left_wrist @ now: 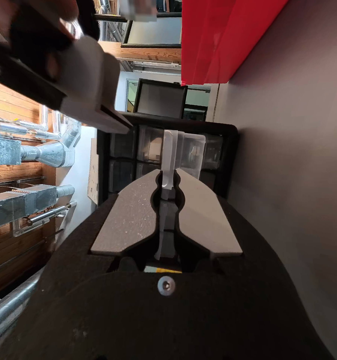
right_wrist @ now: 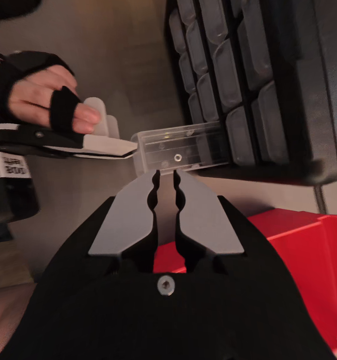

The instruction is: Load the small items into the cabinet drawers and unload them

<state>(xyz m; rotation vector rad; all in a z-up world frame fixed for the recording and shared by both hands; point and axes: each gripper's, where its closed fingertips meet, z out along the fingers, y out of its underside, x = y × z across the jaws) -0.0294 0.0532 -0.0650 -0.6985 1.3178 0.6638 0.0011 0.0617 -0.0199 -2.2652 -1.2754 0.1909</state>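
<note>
A black cabinet (left_wrist: 229, 155) of small clear drawers stands on the grey table (left_wrist: 290, 175). One clear drawer (left_wrist: 192, 153) is pulled out. My left gripper (left_wrist: 168, 171) is shut on the drawer's front handle (left_wrist: 168, 150). In the right wrist view the drawer (right_wrist: 183, 146) sticks out of the cabinet (right_wrist: 300, 97), with a small metal nut (right_wrist: 177, 157) lying inside and the left gripper (right_wrist: 133, 153) clamped on its front end. My right gripper (right_wrist: 166, 171) is at the drawer's near edge, its jaws a narrow gap apart and empty. It also shows in the left wrist view (left_wrist: 127, 126).
A red bin (right_wrist: 300, 253) sits on the table close to the cabinet, just behind my right gripper; it also shows in the left wrist view (left_wrist: 212, 39). A gloved hand (right_wrist: 37, 97) holds the left gripper. Monitors and metal ducts lie beyond the table. The gap from one gripper's tips to the other's is roughly 6 centimeters.
</note>
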